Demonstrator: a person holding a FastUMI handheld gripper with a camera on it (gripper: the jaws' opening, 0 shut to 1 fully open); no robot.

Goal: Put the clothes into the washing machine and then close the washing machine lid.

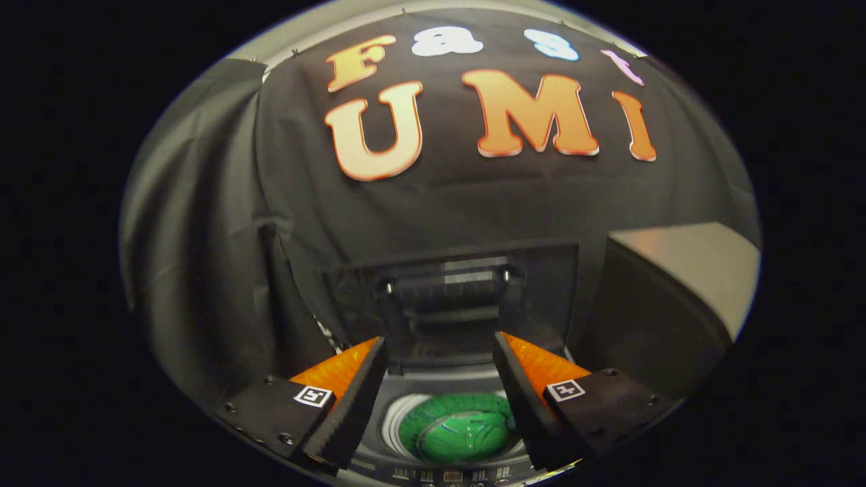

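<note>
Claw (440, 358) spread wide and holding nothing, washing machine (446, 399) lid (450, 304) up at 12 o'clock, green clothes (460, 429) in the drum between the fingers.

A staged recording booth: black cloth wall (473, 203) behind a top-loading washing machine (446, 433).

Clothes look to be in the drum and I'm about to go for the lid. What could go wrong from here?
1. The lid stands upright just beyond the open gripper; pulled carelessly, it may drop hard or slip from the fingers.
2. The green garment lies in the drum below the fingers; whether any fold rides over the rim is hard to tell, and it could jam the closing lid.
3. The fingers hang over the opening, so a falling lid might strike them.
</note>
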